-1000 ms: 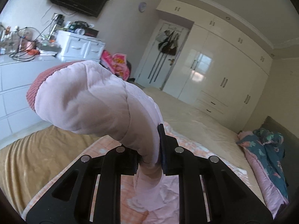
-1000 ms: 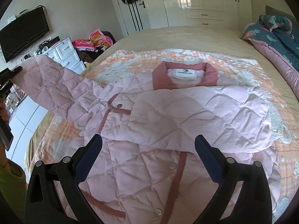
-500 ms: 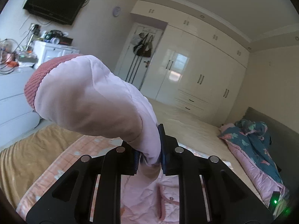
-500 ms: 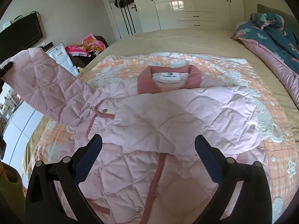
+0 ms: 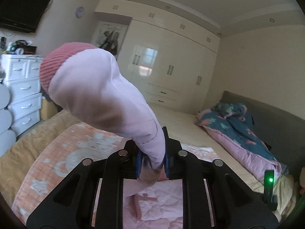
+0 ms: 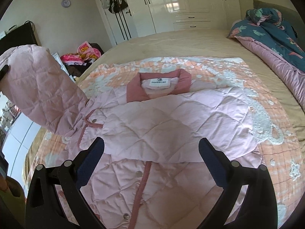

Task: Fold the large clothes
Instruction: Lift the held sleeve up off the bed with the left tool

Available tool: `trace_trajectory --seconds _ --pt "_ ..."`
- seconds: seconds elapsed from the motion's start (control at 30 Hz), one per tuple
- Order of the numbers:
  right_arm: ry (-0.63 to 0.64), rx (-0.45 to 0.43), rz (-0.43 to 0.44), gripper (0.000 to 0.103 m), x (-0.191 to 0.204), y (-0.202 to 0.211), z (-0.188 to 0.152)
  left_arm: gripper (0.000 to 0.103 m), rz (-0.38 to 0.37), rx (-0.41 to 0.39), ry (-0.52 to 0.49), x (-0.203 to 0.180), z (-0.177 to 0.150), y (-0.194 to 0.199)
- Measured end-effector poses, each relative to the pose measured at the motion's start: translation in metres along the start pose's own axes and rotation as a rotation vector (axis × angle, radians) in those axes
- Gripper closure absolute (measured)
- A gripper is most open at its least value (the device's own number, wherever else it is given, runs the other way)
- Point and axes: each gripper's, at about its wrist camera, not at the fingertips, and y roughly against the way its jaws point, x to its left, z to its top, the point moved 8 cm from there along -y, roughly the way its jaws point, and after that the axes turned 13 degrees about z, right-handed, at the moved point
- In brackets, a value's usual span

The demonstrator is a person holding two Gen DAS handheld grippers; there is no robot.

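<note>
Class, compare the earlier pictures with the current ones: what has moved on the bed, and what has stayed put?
The left tool, still shut on the jacket's raised sleeve, has carried it inward toward the collar. The sleeve folded across the chest has not shifted, and the right tool remains open above it, holding nothing.

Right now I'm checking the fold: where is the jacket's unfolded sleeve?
The sleeve is lifted off the bed at the left of the right wrist view, pinched in the left gripper, beside the jacket.
</note>
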Motion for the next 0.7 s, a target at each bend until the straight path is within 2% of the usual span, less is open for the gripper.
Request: trace_trajectory --seconds 0.33,0.47,0.7 --pt "-0.060 -0.038 -0.016 0.004 -0.042 0.015 -0.001 0.093 -0.130 0.038 -0.114 -0.056 -0.038 -0.010" --pt "-0.119 -0.070 -0.027 0.004 -0.068 0.023 -0.005 0.093 -0.163 0.054 -0.209 -0.081 -0.062 -0.012" --pt "-0.217 -0.095 -0.042 0.004 -0.109 0.034 -0.010 0.093 -0.217 0.139 -0.285 -0.114 -0.107 -0.030"
